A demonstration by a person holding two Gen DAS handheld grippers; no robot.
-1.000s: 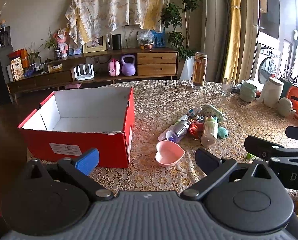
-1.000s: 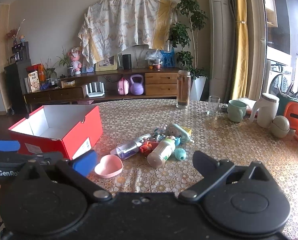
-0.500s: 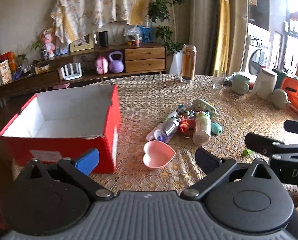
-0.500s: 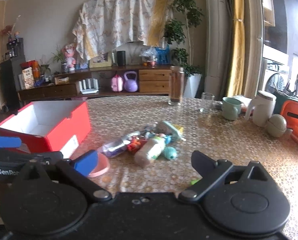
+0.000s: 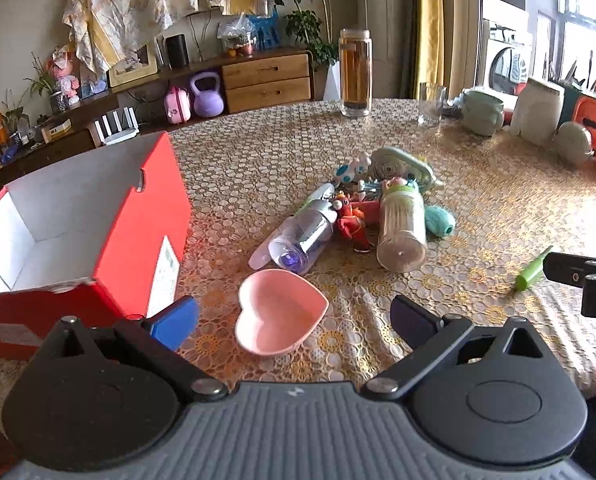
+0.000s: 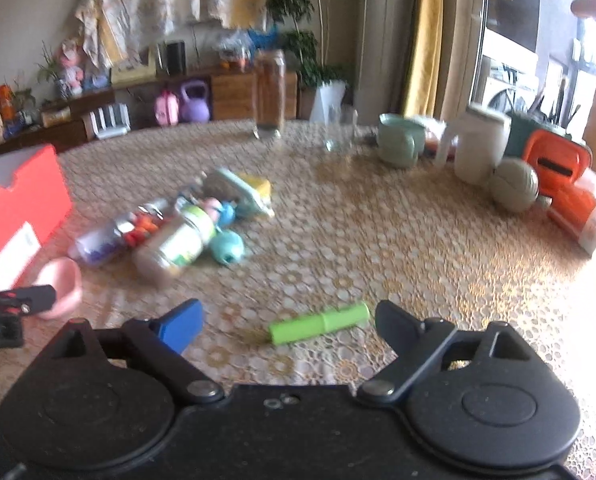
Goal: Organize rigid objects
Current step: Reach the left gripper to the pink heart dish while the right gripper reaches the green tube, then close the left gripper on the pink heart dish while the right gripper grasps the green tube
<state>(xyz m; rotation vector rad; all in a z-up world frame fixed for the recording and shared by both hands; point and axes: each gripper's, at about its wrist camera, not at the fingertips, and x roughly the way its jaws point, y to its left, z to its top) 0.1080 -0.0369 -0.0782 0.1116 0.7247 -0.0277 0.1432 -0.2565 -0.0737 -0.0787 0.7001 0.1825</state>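
Left gripper, jaws spread, frames a pink heart dish on the table; right gripper, jaws closing, frames a green tube, untouched.

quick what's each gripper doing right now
Left gripper: open, empty, over the pink dish.
Right gripper: jaws closing, nothing gripped; green tube lies between them.

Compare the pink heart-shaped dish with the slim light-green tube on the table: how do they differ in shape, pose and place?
The pink heart-shaped dish is wide, shallow and open upward; the slim light-green tube is narrow and lies on its side. The dish sits between the left gripper's open fingers, near the red box; the tube lies between the right gripper's closing fingers, untouched. Both rest on the patterned tablecloth, apart from the toy pile.
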